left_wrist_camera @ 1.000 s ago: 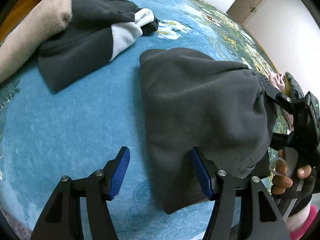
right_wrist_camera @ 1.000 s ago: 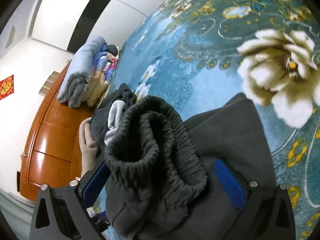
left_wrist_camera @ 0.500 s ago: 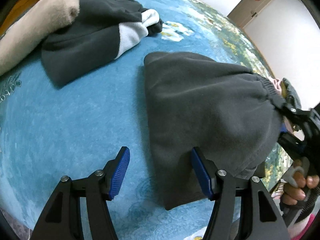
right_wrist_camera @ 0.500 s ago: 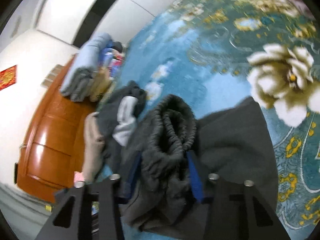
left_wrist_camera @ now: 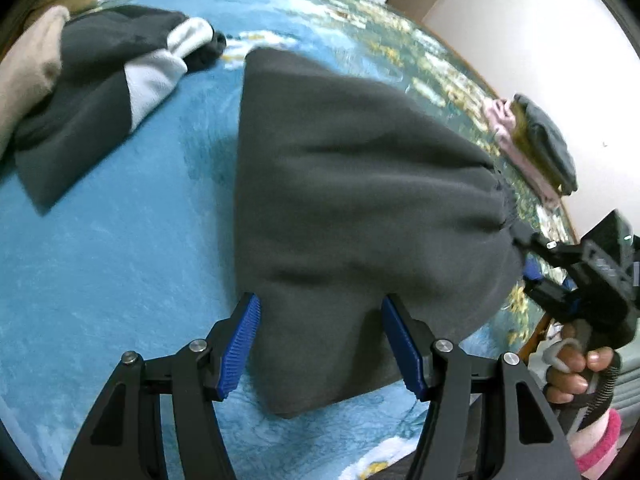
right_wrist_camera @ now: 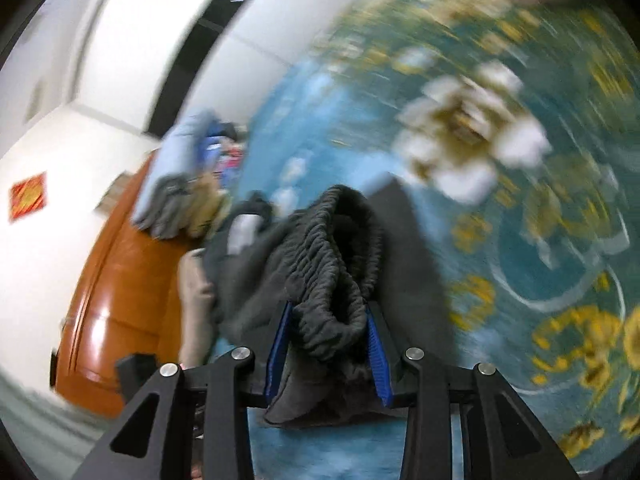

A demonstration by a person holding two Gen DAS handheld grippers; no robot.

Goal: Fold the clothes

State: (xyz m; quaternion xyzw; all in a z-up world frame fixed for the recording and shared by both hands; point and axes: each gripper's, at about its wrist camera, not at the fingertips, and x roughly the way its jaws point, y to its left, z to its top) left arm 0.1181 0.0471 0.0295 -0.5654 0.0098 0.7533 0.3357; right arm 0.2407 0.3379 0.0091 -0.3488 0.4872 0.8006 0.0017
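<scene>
Dark grey fleece trousers (left_wrist_camera: 352, 200) lie folded on the blue flowered blanket (left_wrist_camera: 100, 280). My left gripper (left_wrist_camera: 320, 344) is open, its blue pads on either side of the near corner of the trousers, not pressing them. My right gripper (right_wrist_camera: 326, 344) is shut on the bunched elastic waistband (right_wrist_camera: 336, 264) and lifts that end. It shows in the left wrist view (left_wrist_camera: 532, 256) at the right, held by a hand, pulling the cloth taut.
A second dark grey garment with a white lining (left_wrist_camera: 108, 92) and a beige one (left_wrist_camera: 28, 76) lie at the far left. A folded stack (left_wrist_camera: 532, 144) sits at the blanket's right edge. A wooden headboard (right_wrist_camera: 112, 300) and piled bedding (right_wrist_camera: 180, 184) stand beyond.
My right gripper has closed on the waistband and pulled it up and to the right. My left gripper has moved right so that the trouser corner sits between its pads.
</scene>
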